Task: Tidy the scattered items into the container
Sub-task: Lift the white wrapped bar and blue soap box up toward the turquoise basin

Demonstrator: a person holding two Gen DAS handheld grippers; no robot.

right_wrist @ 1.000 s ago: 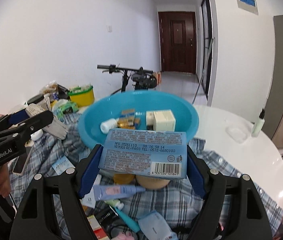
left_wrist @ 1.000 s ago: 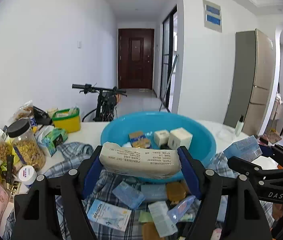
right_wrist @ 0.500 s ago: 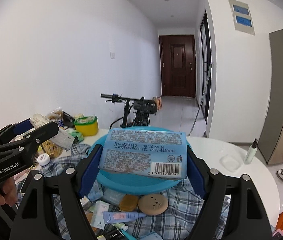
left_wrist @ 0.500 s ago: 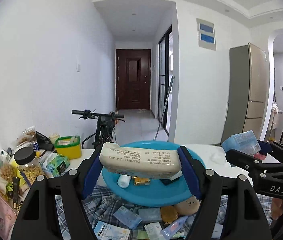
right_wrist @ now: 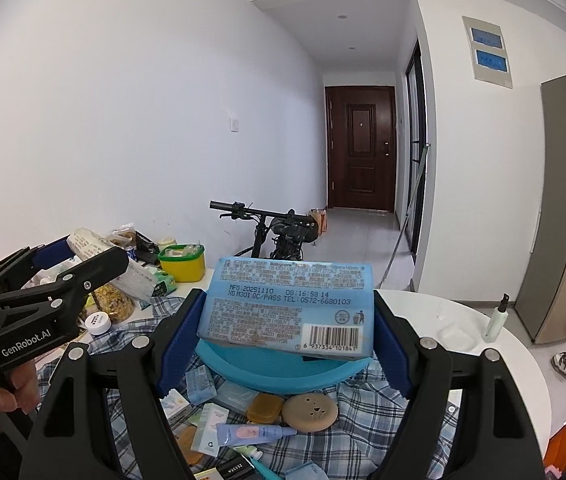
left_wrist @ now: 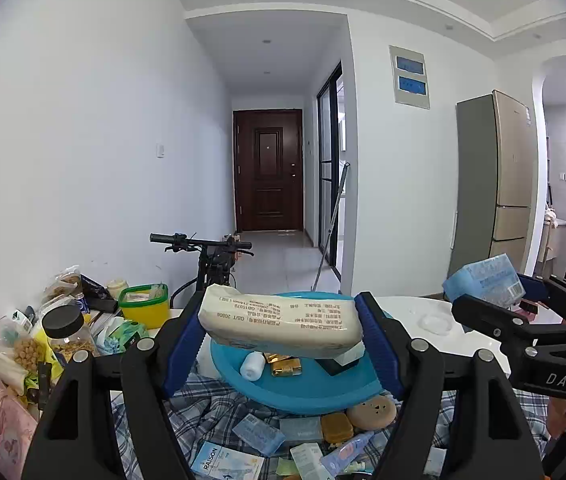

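My left gripper [left_wrist: 281,330] is shut on a cream tissue pack [left_wrist: 279,326], held crosswise between the blue pads above the near side of the blue basin [left_wrist: 303,390]. My right gripper [right_wrist: 285,316] is shut on a light blue wipes pack [right_wrist: 287,312] with a barcode, also raised over the blue basin [right_wrist: 275,376]. Inside the basin lie a small white bottle [left_wrist: 253,365], gold packets [left_wrist: 286,363] and a box. Each gripper shows in the other's view: the right gripper [left_wrist: 499,300] at the right, the left gripper [right_wrist: 83,252] at the left.
Small packets, a tan round case [right_wrist: 311,412], a tube [right_wrist: 251,432] and sachets lie on the plaid cloth [right_wrist: 363,432] before the basin. A jar [left_wrist: 65,330], a yellow tub [left_wrist: 145,306] and snack bags crowd the left. A spray bottle [right_wrist: 497,318] stands on the white table's right side.
Both grippers rose with their packs still held and tilted more level, so the basin sank lower in both views and more of the room and hallway shows.
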